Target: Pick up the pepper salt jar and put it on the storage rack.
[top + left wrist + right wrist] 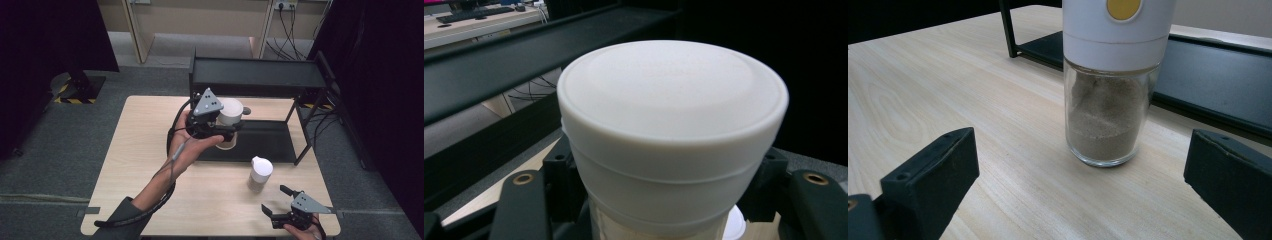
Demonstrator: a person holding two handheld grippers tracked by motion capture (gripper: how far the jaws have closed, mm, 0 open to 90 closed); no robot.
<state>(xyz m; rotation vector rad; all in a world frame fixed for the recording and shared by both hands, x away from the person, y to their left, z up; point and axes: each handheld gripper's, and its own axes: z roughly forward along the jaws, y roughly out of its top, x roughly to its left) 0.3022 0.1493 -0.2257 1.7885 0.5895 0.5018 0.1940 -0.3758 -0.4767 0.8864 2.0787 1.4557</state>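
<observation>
A glass jar [1107, 117] with a white cap and a yellow dot stands upright on the pale wooden worktop [973, 95], part-filled with brownish powder. The right tool [1080, 185] faces it, its two black jaws spread wide, clear of the jar. Just behind the jar lies the black base of a rack [1213, 65].

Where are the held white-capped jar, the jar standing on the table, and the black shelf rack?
held jar [671, 100], left gripper view, its white cap.
standing jar [1105, 120], right gripper view, its glass body.
black shelf rack [255, 74], high view, its top shelf.
</observation>
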